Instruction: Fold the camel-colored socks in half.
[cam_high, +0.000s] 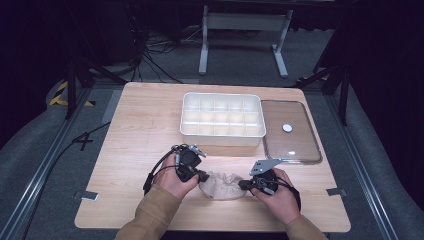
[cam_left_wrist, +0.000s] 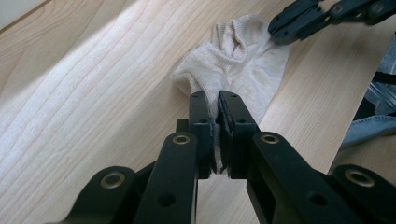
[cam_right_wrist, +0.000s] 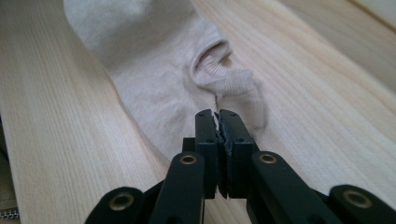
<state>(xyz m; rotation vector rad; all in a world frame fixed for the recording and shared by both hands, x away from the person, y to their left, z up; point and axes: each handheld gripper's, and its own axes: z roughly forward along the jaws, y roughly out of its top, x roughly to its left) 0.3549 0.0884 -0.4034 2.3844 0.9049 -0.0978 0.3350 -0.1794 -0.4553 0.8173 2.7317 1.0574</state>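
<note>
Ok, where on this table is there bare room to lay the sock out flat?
The wide bare wood left of the white divided box is freest. The front middle is crowded: both hand-held grippers, left and right, pinch the sock. The clear lid fills the right.

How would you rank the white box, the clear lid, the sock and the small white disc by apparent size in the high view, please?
1. White box, largest.
2. Clear lid, somewhat smaller.
3. Sock, clearly smaller, partly hidden by the left gripper and right gripper holding it.
4. Small white disc, smallest.
</note>
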